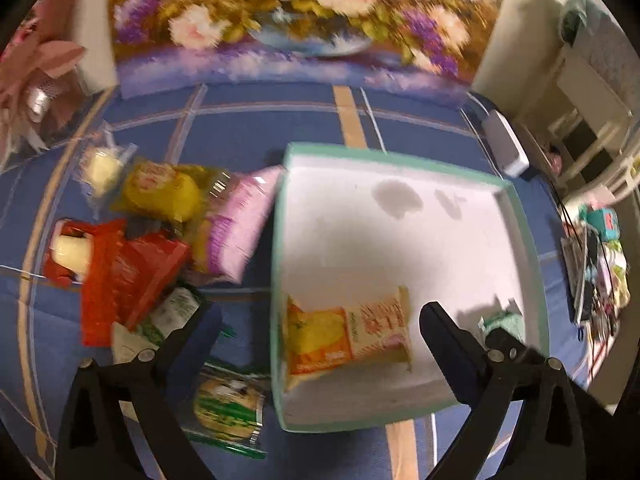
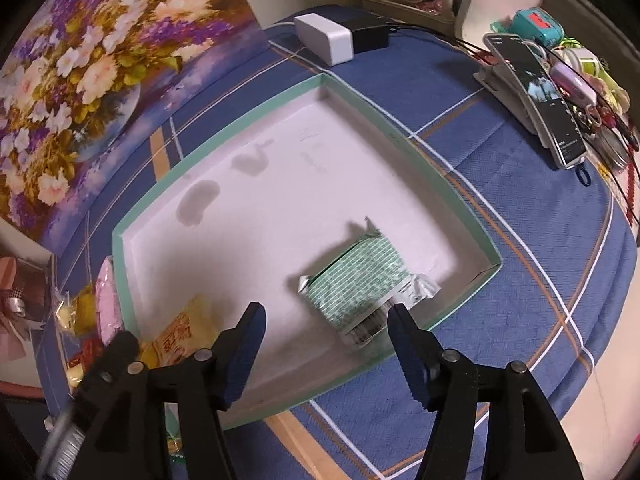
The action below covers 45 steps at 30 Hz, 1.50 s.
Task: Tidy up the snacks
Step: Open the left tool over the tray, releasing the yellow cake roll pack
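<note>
Left gripper [image 1: 320,320] released, spread above orange snack packet [image 1: 348,336] at tray [image 1: 400,156] near-left corner. Right gripper [image 2: 326,312] released; green packet [image 2: 356,280] just beyond fingertips, near-right corner.

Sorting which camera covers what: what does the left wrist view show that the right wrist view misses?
Only the left wrist view: the red packet and green-labelled packet lying outside the box. Only the right wrist view: the phone on its stand and most of the green-checked packet. Both: the teal-rimmed box, the yellow-orange packet inside it, the flower painting.
</note>
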Tool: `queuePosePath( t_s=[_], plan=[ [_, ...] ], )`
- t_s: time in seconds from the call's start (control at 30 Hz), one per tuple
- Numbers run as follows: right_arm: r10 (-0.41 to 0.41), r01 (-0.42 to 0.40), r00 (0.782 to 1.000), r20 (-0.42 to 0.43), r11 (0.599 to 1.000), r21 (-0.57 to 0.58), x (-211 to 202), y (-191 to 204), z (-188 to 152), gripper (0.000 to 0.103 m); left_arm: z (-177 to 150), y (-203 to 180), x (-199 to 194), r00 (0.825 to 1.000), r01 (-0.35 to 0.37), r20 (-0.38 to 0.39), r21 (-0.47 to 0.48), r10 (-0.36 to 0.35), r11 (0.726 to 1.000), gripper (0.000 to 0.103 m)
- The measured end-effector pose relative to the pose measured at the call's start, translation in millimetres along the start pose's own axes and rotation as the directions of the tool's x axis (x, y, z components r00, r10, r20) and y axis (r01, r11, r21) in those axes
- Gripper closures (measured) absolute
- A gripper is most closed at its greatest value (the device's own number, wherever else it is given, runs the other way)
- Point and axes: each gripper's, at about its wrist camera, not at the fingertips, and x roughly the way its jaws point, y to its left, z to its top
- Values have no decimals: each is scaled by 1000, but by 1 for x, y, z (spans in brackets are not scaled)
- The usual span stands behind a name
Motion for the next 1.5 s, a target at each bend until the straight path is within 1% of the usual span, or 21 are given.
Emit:
queuePosePath(
  t_s=[0.1,0.13,0.17,0.2,0.23,0.27,0.33,0.37,0.4,0.47,0.57,0.7,0.8,1.0,1.17,1.23,1.33,1.5],
  plan=[
    [7,-7,1000,9,999,-33,-3,9,-1,36,6,12,-14,996,-59,67,-70,64,996,4],
    [12,-11,1000,14,999,-48,-5,12,-1,33,8,18,-19,992,-78,87,-100,87,992,4],
    [15,-14,1000,20,998,-60,-6,15,-1,27,10,23,-23,989,-95,101,-128,108,987,4],
    [19,-17,1000,25,998,-67,-7,17,-1,24,13,29,-26,986,-111,108,-161,129,981,4],
    [24,-22,999,29,997,-74,-8,20,-1,22,15,35,-28,984,-116,108,-188,138,975,4],
    [26,-24,999,31,997,-78,-9,21,-1,22,18,41,-28,985,-115,103,-225,141,967,4],
    [26,-24,999,29,996,-90,-8,24,-2,21,22,54,-27,987,-111,78,-295,140,949,4],
    [25,-22,999,27,995,-94,-7,26,-3,20,24,60,-25,987,-120,59,-320,146,940,4],
    [23,-21,999,25,995,-97,-6,27,-3,19,25,63,-23,987,-130,43,-335,153,933,4],
    [23,-20,999,28,995,-99,-6,28,-4,12,24,68,-21,986,-147,19,-356,165,923,4],
    [24,-20,999,37,993,-112,-7,31,-4,4,19,77,-18,980,-188,-7,-363,200,912,4],
    [30,-23,998,49,991,-134,-9,38,-6,2,11,95,-20,967,-246,-25,-349,253,904,4],
    [44,-34,997,59,987,-157,-13,47,-10,0,7,114,-24,955,-290,-47,-348,292,892,4],
    [70,-60,997,42,977,-202,-15,70,-25,0,4,146,-44,941,-332,-50,-338,336,881,4],
    [111,-105,994,5,956,-274,-17,101,-43,0,-3,166,-56,936,-347,-62,-339,347,875,4],
    [131,-129,991,-13,944,-304,-18,114,-51,0,-7,174,-60,938,-341,-60,-337,342,877,4],
    [150,-151,988,-29,929,-339,-19,129,-60,0,-13,187,-65,936,-347,-66,-351,347,870,4],
    [174,-177,984,-43,912,-370,-23,149,-72,0,-20,209,-74,941,-330,-67,-391,331,859,4]
  ],
)
